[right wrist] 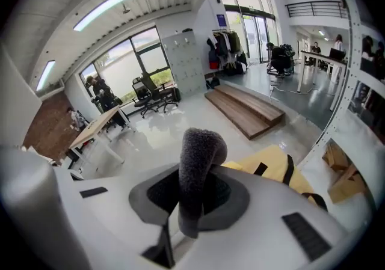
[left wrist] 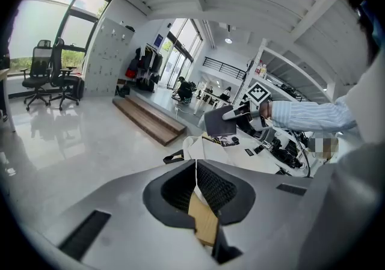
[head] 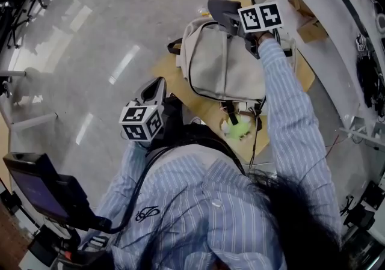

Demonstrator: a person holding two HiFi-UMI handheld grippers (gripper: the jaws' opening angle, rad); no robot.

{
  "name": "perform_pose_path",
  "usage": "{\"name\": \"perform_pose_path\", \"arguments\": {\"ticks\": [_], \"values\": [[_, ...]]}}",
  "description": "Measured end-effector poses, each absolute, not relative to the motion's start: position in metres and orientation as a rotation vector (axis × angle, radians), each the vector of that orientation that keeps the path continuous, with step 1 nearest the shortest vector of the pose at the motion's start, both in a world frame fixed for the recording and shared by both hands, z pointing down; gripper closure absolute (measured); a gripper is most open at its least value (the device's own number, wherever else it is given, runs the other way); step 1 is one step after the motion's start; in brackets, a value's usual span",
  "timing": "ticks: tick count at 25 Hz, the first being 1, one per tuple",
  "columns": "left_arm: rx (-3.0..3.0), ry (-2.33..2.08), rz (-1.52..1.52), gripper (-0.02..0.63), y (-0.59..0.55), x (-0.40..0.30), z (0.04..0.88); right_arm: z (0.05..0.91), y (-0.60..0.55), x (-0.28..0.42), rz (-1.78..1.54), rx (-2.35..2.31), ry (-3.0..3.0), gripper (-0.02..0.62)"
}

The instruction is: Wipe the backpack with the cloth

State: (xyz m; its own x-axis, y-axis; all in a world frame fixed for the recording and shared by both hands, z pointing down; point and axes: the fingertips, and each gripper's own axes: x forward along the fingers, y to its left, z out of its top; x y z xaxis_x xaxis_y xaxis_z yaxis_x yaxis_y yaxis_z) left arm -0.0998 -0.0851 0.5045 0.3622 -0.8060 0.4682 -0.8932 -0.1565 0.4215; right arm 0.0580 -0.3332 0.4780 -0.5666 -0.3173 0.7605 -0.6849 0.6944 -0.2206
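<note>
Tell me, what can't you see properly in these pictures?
Backpack: head view, one edge hidden under the person's sleeve.
Green thing below the backpack: head view, too small to name.
Cloth: right gripper view, lower end hidden inside the right tool.
</note>
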Motion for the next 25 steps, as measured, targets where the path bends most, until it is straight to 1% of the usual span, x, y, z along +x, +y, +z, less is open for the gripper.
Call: {"name": "perform_pose_path", "arguments": {"ticks": [4,8,16,25], "values": [[1.983,-1.458,0.185,0.597,-0.084,-0.1,0.507,0.503,-0.334,0.057,0.607,0.729,-2.111,0.54],[1.982,-1.453,0.194,0.597,-0.084,-0.1,0.508,0.516,-0.307,0.043,0.639,0.657,-2.129,0.54],[1.994,-1.443,0.189,0.597,-0.083,-0.098,0.505,0.518,-0.23,0.021,0.633,0.504,-2.171,0.54],[2.027,-1.401,0.197,0.597,-0.075,-0.081,0.507,0.527,-0.124,0.019,0.714,0.395,-2.209,0.54]]}}
